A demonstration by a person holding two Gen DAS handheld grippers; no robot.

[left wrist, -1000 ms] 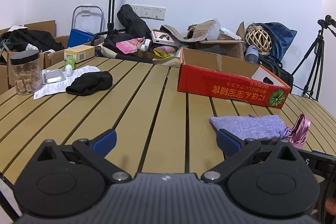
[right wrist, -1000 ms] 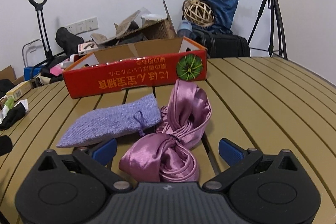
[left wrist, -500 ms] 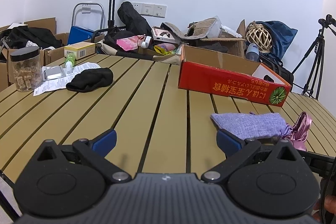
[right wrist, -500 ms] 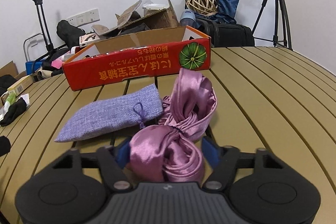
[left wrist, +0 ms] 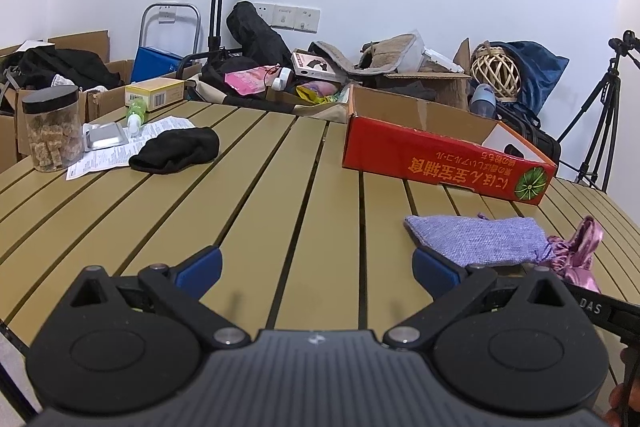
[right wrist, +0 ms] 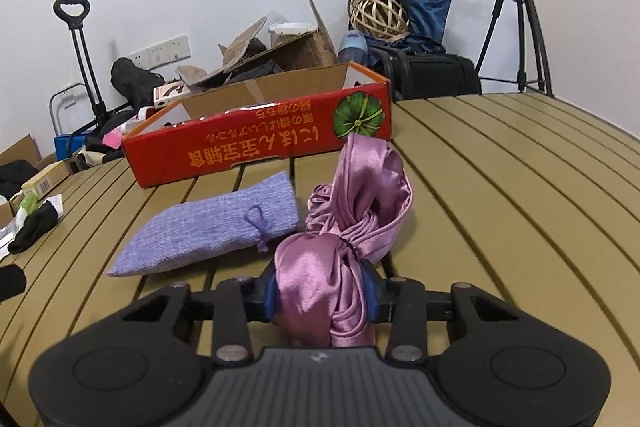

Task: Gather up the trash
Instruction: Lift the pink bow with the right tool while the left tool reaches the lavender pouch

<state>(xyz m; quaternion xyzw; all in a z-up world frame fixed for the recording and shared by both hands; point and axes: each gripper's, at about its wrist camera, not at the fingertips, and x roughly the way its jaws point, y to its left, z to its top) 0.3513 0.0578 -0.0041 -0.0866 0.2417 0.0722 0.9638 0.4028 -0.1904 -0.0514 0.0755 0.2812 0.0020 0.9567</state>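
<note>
A knotted pink satin cloth (right wrist: 352, 211) lies on the slatted table (right wrist: 500, 187), its near end between the blue pads of my right gripper (right wrist: 320, 291). The jaws are closing and the pads press into the fabric on both sides. Just left of it lies a purple knitted pouch (right wrist: 216, 223) with a drawstring. A red cardboard box (right wrist: 256, 143), open on top, stands behind both. My left gripper (left wrist: 316, 265) hovers open over bare slats, nothing between its fingers; the pouch (left wrist: 476, 239) and pink cloth (left wrist: 580, 251) lie to its right.
At the table's far left are a black cloth (left wrist: 176, 149), a printed paper sheet (left wrist: 104, 155), a foil blister pack (left wrist: 102, 137), a small green bottle (left wrist: 136, 113) and a jar (left wrist: 52, 127). Boxes and bags crowd the wall behind. A tripod (right wrist: 516, 7) stands at right.
The right gripper's jaws have gone from wide open to squeezing the pink satin cloth. The left gripper has stayed where it was, open.
</note>
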